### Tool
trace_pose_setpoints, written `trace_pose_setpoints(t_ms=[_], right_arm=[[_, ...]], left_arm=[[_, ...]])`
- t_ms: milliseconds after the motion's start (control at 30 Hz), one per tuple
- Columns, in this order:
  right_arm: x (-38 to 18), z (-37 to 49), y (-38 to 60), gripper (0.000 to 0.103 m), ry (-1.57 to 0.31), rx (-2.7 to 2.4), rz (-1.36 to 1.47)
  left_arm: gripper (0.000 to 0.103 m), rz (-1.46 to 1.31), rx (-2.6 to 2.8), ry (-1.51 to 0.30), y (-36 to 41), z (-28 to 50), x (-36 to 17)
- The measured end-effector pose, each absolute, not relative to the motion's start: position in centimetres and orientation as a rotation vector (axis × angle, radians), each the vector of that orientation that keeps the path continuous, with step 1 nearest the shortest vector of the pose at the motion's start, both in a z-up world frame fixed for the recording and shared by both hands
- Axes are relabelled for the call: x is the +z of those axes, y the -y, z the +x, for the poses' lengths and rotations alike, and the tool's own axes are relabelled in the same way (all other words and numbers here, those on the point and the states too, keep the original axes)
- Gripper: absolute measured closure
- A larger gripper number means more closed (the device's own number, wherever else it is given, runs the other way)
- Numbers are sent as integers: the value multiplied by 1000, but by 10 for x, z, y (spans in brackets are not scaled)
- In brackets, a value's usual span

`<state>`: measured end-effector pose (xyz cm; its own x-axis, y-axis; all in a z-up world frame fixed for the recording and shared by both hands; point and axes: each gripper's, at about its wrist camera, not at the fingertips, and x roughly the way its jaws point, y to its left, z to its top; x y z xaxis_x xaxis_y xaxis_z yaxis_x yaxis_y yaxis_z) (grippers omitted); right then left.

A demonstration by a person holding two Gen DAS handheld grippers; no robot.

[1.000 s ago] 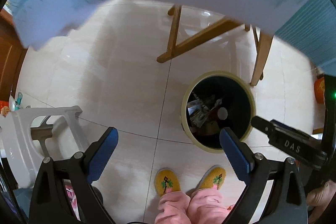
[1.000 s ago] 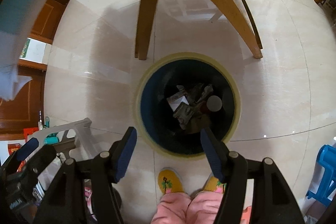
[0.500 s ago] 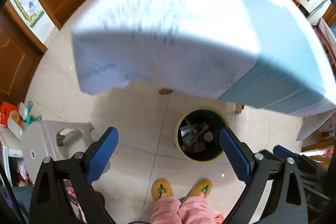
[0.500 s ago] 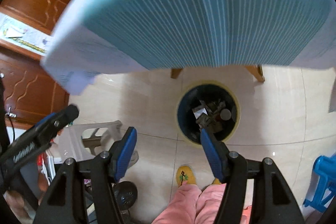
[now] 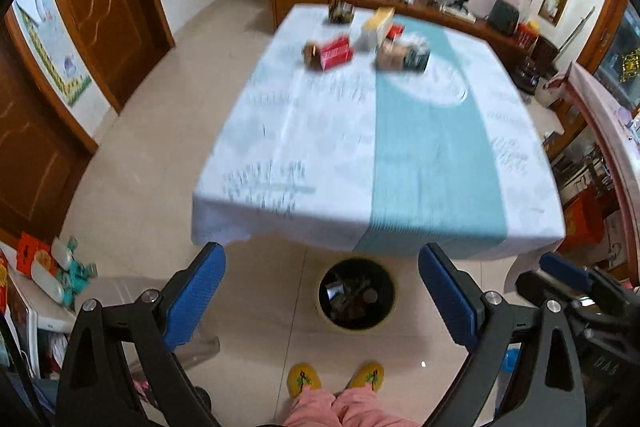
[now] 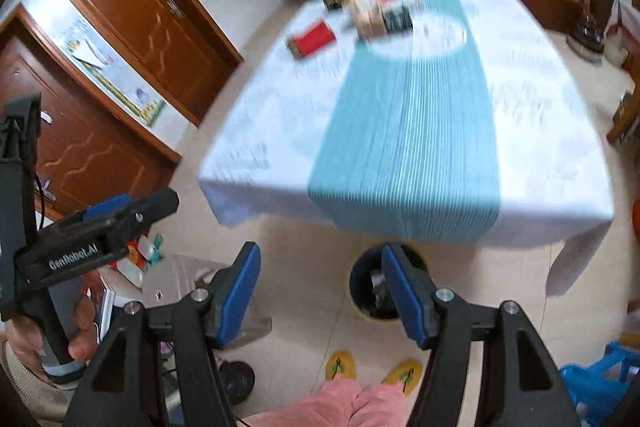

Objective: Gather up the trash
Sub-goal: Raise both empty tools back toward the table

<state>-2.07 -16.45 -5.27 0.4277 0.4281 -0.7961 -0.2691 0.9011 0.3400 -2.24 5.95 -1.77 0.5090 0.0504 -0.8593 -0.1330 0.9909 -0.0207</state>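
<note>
A round yellow-rimmed trash bin (image 5: 357,294) with several scraps inside stands on the floor under the table's near edge; it also shows in the right wrist view (image 6: 374,291). Several boxes and wrappers, among them a red box (image 5: 336,55), lie at the table's far end, also seen in the right wrist view (image 6: 316,38). My left gripper (image 5: 320,297) is open and empty, high above the floor. My right gripper (image 6: 320,293) is open and empty, beside it.
A table with a white and teal cloth (image 5: 400,147) fills the middle. A grey plastic stool (image 5: 120,291) stands left of the bin. Wooden doors (image 5: 104,7) are on the left, a TV cabinet (image 5: 440,7) at the back. My slippered feet (image 5: 336,381) are below.
Both grippers rose from just above the bin to above table height and tilted up. The tabletop and its items came into view. Both stay open and empty.
</note>
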Motion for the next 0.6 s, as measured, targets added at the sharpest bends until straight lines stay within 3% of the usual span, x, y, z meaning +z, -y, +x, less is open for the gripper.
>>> trace_pose_setpoints(t_ms=[333,600], right_arm=[[19,-5,184,40,-834,470,126],[31,26,182,40,-816,446,109]], left_arm=[[7,-7,131,-819,-28,-13,75],[7,25,104,-799,-19,21,91]])
